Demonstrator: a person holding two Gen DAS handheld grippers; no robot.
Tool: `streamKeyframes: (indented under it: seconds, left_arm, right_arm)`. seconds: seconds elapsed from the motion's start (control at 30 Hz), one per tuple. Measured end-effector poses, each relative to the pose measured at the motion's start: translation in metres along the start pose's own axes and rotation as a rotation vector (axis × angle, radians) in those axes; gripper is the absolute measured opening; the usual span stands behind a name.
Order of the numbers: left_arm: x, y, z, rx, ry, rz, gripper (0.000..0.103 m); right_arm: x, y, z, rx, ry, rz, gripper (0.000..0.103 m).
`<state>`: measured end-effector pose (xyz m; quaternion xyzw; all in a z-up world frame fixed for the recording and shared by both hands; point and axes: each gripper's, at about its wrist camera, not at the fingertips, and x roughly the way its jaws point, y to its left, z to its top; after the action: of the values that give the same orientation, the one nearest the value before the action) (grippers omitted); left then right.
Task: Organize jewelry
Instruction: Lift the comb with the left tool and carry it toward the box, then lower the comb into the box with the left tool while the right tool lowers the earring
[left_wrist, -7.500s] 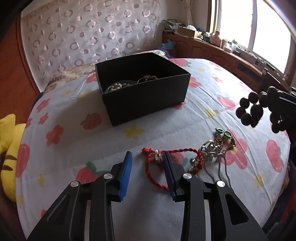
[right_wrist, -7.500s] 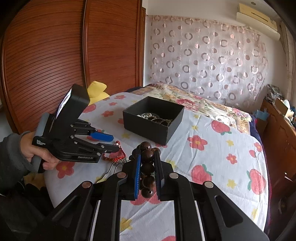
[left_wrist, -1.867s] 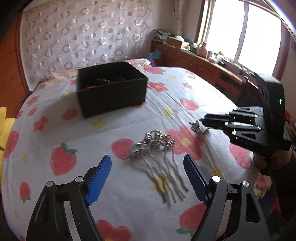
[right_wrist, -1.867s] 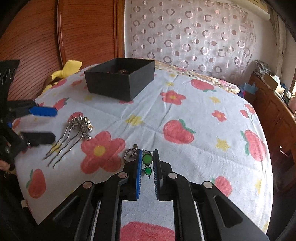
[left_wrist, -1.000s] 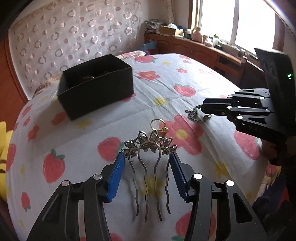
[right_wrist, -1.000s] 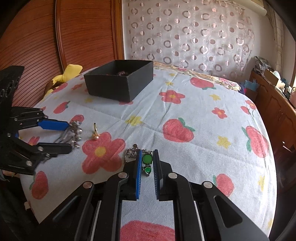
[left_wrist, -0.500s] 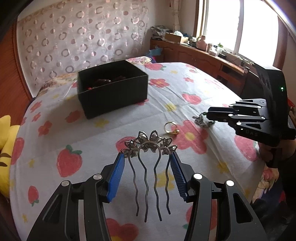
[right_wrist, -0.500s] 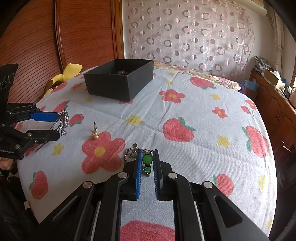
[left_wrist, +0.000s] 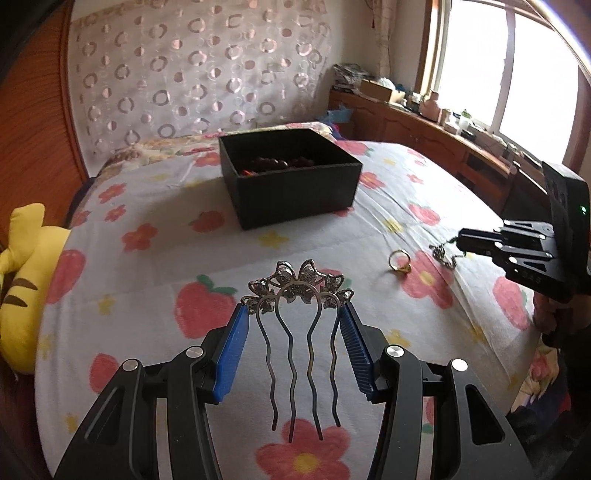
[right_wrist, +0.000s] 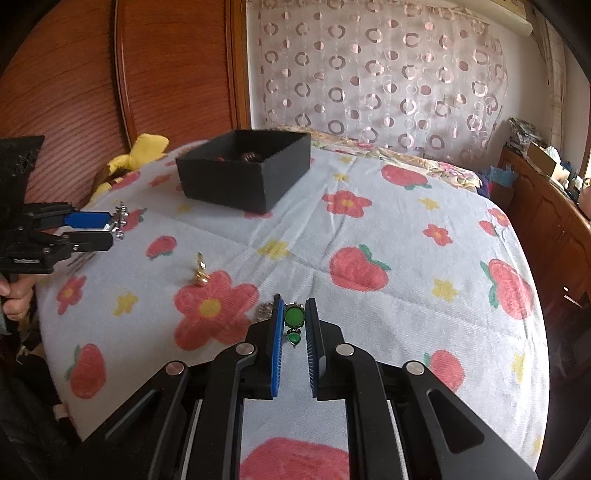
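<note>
Above the bed's near edge, left gripper (left_wrist: 295, 314) is clamping the comb (left_wrist: 300, 325) by its sides, so I'd be carrying it level to the box (left_wrist: 291, 184) while right gripper (right_wrist: 294, 325) is pinching the green pendant (right_wrist: 294, 321).

Both grippers are black plastic frames with silver screws. The left gripper (left_wrist: 295, 314) carries 2 blue ribbed fingers (left_wrist: 232, 350); the right gripper (right_wrist: 294, 325) likewise, with a green light on its housing.

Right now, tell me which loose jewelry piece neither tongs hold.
The gold ring lies free on the bedspread; the hair comb and green pendant are both gripped.
</note>
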<state>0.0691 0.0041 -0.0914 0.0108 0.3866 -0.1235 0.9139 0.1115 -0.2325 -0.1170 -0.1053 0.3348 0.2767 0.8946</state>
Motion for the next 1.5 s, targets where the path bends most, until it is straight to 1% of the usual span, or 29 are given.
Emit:
streamKeyframes:
  seconds: [0.23, 0.33, 0.47, 0.6, 0.9, 1.1, 1.27, 1.33, 1.4, 1.43, 1.5]
  left_arm:
    - [-0.004, 0.009, 0.009, -0.012, -0.025, 0.005, 0.049]
    - [-0.004, 0.009, 0.015, -0.011, -0.040, -0.001, 0.049]
    - [-0.002, 0.009, 0.025, -0.006, -0.052, -0.011, 0.049]
    - [0.003, 0.009, 0.041, -0.003, -0.065, -0.027, 0.049]
    - [0.015, 0.004, 0.089, 0.046, -0.112, 0.007, 0.049]
    - [0.040, 0.008, 0.118, 0.053, -0.099, 0.033, 0.049]
    - [0.056, 0.013, 0.131, 0.052, -0.093, 0.051, 0.049]
    - [0.057, 0.016, 0.135, 0.049, -0.107, 0.062, 0.052]
    - [0.056, 0.020, 0.137, 0.035, -0.117, 0.068, 0.062]
    - [0.055, 0.022, 0.137, 0.029, -0.125, 0.072, 0.064]
    - [0.051, 0.025, 0.137, 0.021, -0.136, 0.074, 0.065]
  right_arm:
    - [-0.031, 0.004, 0.023, -0.005, -0.084, 0.068, 0.013]
    - [-0.040, 0.005, 0.036, -0.011, -0.106, 0.091, 0.013]
    - [-0.048, 0.006, 0.053, -0.030, -0.129, 0.094, 0.013]
    - [-0.051, 0.007, 0.073, -0.044, -0.145, 0.120, 0.013]
    - [-0.038, 0.023, 0.127, -0.134, -0.166, 0.078, 0.013]
    - [-0.026, 0.025, 0.159, -0.146, -0.194, 0.060, 0.013]
    - [-0.009, 0.026, 0.174, -0.158, -0.183, 0.042, 0.013]
    - [-0.001, 0.026, 0.177, -0.163, -0.174, 0.033, 0.013]
    - [0.006, 0.026, 0.181, -0.162, -0.168, 0.029, 0.013]
    - [0.011, 0.026, 0.182, -0.160, -0.163, 0.029, 0.013]
    - [0.019, 0.027, 0.184, -0.155, -0.152, 0.033, 0.013]
